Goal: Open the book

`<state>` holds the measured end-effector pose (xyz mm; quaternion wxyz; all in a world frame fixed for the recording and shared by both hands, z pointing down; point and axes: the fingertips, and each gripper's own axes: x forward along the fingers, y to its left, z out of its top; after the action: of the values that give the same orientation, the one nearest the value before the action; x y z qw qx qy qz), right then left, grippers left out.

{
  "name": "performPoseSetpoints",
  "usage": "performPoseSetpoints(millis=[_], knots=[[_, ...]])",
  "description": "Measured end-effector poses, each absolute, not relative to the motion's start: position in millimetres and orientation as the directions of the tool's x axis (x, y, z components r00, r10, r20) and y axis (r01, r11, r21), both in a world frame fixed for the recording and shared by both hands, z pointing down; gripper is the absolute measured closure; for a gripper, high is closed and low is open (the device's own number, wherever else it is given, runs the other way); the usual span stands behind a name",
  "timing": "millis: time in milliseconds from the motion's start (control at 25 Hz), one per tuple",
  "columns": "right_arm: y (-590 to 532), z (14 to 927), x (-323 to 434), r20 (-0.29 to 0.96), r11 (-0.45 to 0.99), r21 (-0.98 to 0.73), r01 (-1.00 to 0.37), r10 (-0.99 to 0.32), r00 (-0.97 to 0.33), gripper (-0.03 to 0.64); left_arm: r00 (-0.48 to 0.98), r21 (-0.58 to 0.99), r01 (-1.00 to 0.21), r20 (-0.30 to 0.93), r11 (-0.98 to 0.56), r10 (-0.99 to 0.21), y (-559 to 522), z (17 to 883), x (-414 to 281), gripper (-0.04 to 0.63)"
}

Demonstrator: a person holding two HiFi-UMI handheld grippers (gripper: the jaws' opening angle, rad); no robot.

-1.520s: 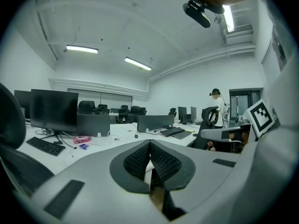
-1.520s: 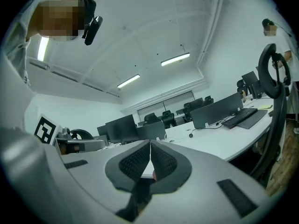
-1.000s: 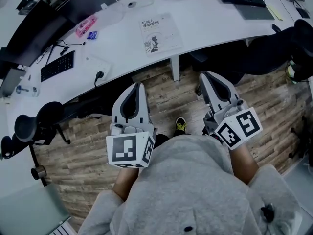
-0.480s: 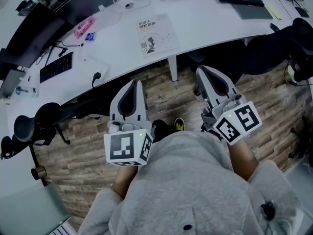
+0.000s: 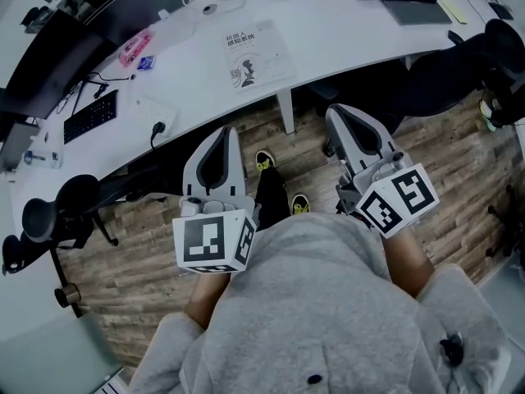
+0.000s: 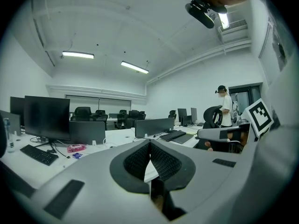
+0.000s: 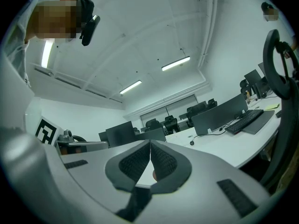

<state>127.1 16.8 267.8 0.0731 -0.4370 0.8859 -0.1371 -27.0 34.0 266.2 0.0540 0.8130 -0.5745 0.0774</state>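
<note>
White desk (image 5: 344,31) curves across the top of the head view, and it is the biggest thing here. Under it is the brown wood floor (image 5: 148,245). A person in a grey top stands back from the desk and holds one tool in each hand.

Both tools hang over the floor, close to the person's body. The left gripper (image 5: 229,135) has its jaws pressed tight together with nothing between them. The right gripper (image 5: 333,115) is the same: jaws tight together and empty (each gripper's own view shows the dark pads meeting in a thin line).

The book (image 5: 257,54) lies flat on the desk with its cover closed, past the desk's near edge. It is well apart from both tools. A black keyboard (image 5: 90,115) and a small pink thing (image 5: 138,46) sit off to its left.

I think the job has not begun yet, and the reach comes first. Next, one tool should go to the book, spread its jaws a little, pinch the cover's edge and lift it. The other tool could hold the book down.
</note>
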Motion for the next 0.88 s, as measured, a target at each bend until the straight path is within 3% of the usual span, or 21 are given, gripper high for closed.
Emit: performPoseSetpoints(millis=[880], knots=[[-72.7, 293.5, 89.5, 0.119, 0.565, -0.257, -0.784, -0.787, -0.606, 0.589, 0.323, 0.032, -0.945, 0.262, -0.326, -0.909, -62.4, 297.6, -55.7, 0.588]])
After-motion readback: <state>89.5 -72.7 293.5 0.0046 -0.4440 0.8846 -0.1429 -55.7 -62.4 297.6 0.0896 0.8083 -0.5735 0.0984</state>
